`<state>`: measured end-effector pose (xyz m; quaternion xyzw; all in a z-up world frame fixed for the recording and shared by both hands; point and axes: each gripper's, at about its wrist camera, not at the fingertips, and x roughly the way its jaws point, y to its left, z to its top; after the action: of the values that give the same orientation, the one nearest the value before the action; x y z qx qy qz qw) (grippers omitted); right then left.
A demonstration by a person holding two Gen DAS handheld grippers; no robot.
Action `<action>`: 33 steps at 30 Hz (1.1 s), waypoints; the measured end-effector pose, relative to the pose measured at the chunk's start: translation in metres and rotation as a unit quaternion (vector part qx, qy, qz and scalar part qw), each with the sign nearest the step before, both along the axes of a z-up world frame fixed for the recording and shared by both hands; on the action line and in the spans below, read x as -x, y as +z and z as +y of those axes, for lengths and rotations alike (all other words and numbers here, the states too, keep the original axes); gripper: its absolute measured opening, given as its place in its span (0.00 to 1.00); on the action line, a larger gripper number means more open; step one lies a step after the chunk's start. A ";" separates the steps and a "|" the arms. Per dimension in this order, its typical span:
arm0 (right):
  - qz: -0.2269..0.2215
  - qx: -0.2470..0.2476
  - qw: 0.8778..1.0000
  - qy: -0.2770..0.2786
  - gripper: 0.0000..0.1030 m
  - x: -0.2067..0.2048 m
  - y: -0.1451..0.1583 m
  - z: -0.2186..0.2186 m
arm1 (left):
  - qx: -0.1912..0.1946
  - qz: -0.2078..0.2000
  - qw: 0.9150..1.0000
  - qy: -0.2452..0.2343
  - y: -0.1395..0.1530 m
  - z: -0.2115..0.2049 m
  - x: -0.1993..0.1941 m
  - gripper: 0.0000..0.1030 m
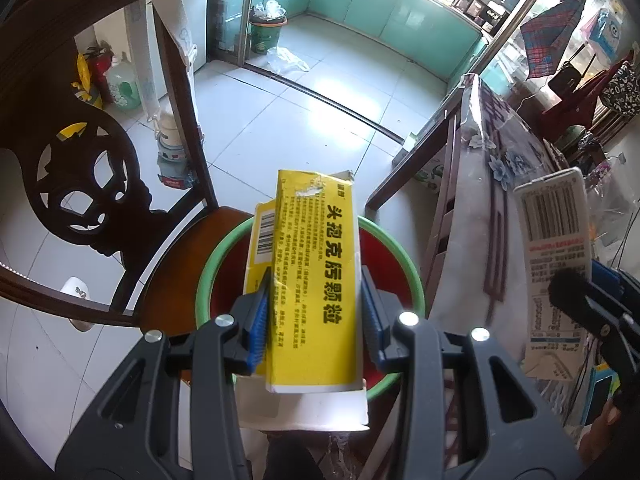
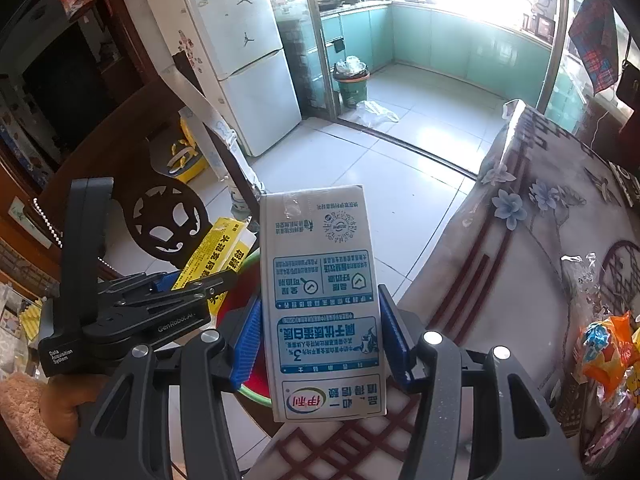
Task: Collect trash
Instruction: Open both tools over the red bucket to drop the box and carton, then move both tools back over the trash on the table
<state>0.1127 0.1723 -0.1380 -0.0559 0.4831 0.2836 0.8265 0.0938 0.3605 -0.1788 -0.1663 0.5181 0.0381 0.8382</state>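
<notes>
Yellow carton [image 1: 312, 292] clamped in left tongs [image 1: 316, 312] hides the basin [image 1: 208, 276]; right tongs [image 2: 320, 340] clamp milk carton [image 2: 324, 304].

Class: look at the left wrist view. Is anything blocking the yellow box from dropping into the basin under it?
Nothing visible. The yellow box, held in the left gripper, hangs over the open green-rimmed basin on the chair.
</notes>
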 end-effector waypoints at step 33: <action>-0.076 0.104 0.983 -0.134 0.74 0.024 0.041 -0.219 | 0.003 -0.081 0.992 -0.100 0.054 -0.112 0.022 0.71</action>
<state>0.0891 -0.0467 -0.0969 -0.0972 0.4488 0.1134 0.8811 0.0721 0.2485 -0.1251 -0.1187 0.4622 -0.0606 0.8767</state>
